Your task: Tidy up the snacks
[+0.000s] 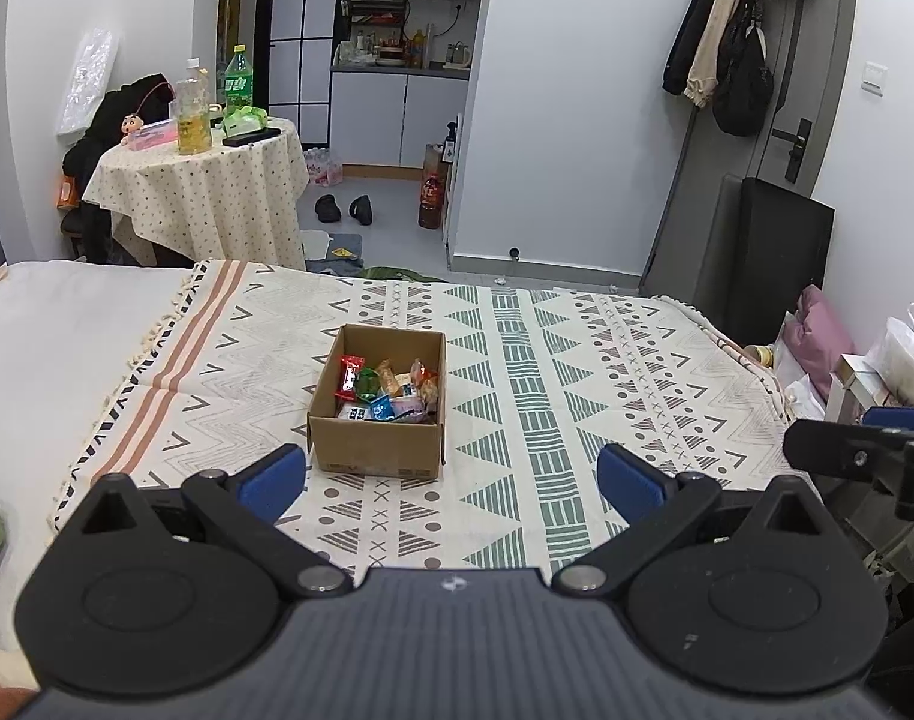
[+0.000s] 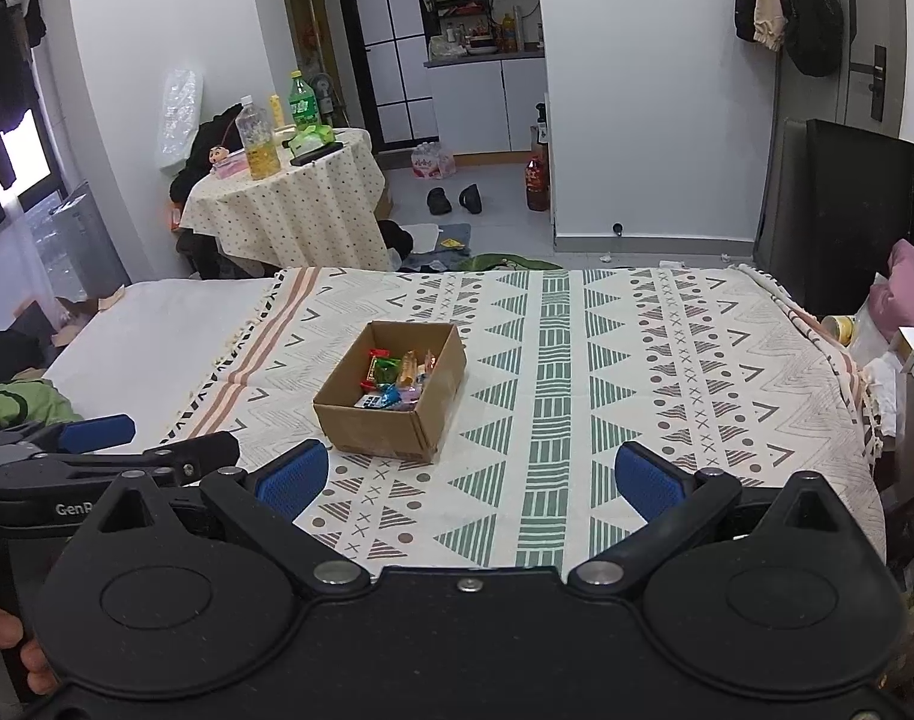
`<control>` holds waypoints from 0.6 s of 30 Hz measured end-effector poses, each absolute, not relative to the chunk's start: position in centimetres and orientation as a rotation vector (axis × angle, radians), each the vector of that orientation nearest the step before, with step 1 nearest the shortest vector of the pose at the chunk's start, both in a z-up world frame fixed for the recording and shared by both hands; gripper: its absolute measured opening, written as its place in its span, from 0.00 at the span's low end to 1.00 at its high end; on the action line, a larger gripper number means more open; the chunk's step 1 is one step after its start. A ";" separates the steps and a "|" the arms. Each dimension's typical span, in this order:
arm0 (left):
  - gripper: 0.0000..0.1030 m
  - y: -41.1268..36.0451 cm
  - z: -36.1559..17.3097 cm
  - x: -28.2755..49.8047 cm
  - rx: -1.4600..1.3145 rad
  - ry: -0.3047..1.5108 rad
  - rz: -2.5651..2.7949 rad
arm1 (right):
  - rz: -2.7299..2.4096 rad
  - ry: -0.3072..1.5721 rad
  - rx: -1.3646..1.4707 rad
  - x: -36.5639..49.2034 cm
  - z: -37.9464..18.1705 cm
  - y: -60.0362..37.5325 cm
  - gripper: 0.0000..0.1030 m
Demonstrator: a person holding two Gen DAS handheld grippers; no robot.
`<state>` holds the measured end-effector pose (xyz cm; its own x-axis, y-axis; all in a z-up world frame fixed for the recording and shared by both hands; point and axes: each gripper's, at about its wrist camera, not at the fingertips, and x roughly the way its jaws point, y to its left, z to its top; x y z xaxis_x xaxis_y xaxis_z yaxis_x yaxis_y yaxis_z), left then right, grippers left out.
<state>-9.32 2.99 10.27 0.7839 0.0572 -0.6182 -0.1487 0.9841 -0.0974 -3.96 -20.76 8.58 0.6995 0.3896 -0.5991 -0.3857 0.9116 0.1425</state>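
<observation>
A small open cardboard box sits on the patterned cloth that covers the bed. Several wrapped snacks lie inside it, red, green, orange and blue. My left gripper hovers just in front of the box, open, with nothing between its blue pads. My right gripper hangs near the cloth's front edge, to the right of the box, open and empty too. The left gripper's black frame shows at the left of the right wrist view.
A round table with bottles stands beyond the bed at the left. Bare white mattress lies left of the cloth. A black panel and a door with hanging coats are at the right. Shoes lie on the floor.
</observation>
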 end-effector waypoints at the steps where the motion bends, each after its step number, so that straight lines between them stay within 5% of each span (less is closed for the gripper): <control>1: 1.00 3.0 10.2 -9.3 -0.145 0.662 0.112 | 0.432 0.670 0.005 -3.9 8.5 -20.8 1.00; 18: 1.00 3.0 10.4 -9.4 -0.141 0.661 0.111 | 0.430 0.678 0.000 -3.9 8.4 -20.7 1.00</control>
<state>-9.38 3.03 10.36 0.7843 0.0578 -0.6177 -0.1476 0.9844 -0.0953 -3.87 -20.66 8.39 0.6944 0.3854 -0.6077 -0.3854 0.9123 0.1382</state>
